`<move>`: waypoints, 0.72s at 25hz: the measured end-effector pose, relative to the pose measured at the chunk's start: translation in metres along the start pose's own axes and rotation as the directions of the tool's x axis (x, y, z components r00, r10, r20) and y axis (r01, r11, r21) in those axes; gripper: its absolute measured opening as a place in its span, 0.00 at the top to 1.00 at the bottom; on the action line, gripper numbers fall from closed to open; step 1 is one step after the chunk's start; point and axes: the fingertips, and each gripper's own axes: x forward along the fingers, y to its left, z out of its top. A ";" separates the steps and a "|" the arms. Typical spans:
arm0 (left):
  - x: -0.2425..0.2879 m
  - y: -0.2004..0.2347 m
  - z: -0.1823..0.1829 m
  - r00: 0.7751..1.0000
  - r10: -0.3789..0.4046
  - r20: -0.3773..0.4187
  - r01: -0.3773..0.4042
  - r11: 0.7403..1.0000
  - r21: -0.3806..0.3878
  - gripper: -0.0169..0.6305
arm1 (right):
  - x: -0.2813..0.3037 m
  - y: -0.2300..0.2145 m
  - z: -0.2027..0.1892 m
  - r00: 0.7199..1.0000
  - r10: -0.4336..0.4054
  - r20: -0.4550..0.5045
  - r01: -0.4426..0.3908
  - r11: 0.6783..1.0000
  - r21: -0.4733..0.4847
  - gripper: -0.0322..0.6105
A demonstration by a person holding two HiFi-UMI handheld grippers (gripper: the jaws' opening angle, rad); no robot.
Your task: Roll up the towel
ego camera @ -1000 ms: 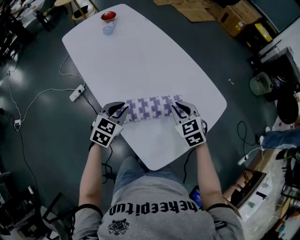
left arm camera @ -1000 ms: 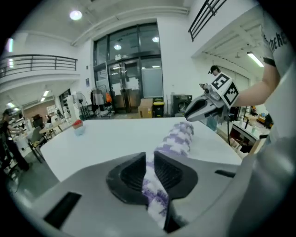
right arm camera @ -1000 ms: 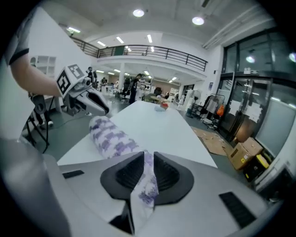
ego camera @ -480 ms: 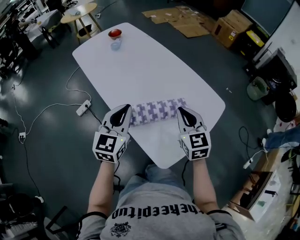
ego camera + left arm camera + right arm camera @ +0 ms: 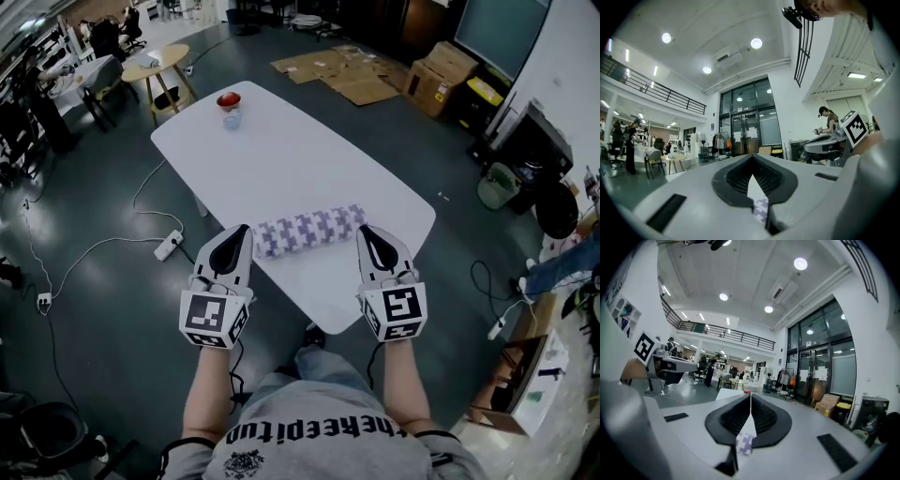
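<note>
Left tongs [image 5: 236, 236] and right tongs [image 5: 366, 234] are both fully closed, jaw tips together, nothing gripped, each carried in a hand over the near edge of the white desk [image 5: 281, 159]. The purple-and-white checked towel [image 5: 309, 230] lies rolled into a cylinder on the desk, between the two tong tips and lower than them, touching neither. Well beyond the tongs, at the desk's far end, sits a small red object [image 5: 229, 98].

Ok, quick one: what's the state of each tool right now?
Left tool: closed, holding nothing.
Right tool: closed, holding nothing.
</note>
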 end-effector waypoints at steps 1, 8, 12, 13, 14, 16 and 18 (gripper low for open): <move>-0.007 0.000 0.004 1.000 0.003 0.008 -0.003 1.000 0.003 0.97 | -0.007 0.003 0.005 1.000 -0.007 0.011 0.007 1.000 -0.002 0.94; -0.047 -0.004 0.031 0.996 0.015 0.083 -0.015 1.000 0.001 0.97 | -0.051 0.019 0.032 0.996 -0.056 0.073 0.058 0.998 -0.026 0.94; -0.066 -0.011 0.044 0.993 0.008 0.119 -0.012 0.999 0.033 0.97 | -0.073 0.023 0.042 0.990 -0.092 0.103 0.096 0.995 -0.037 0.94; -0.070 -0.012 0.047 0.992 0.008 0.130 -0.013 0.999 0.036 0.97 | -0.077 0.023 0.045 0.988 -0.101 0.115 0.106 0.994 -0.034 0.94; -0.074 -0.013 0.050 0.990 0.010 0.141 -0.016 0.999 0.040 0.97 | -0.082 0.024 0.047 0.986 -0.110 0.127 0.115 0.993 -0.030 0.94; -0.081 -0.013 0.056 0.986 0.014 0.164 -0.022 0.998 0.050 0.97 | -0.088 0.025 0.052 0.981 -0.128 0.149 0.133 0.991 -0.027 0.94; -0.087 -0.013 0.061 0.983 0.019 0.181 -0.029 0.998 0.055 0.97 | -0.093 0.026 0.057 0.976 -0.145 0.161 0.151 0.988 -0.029 0.94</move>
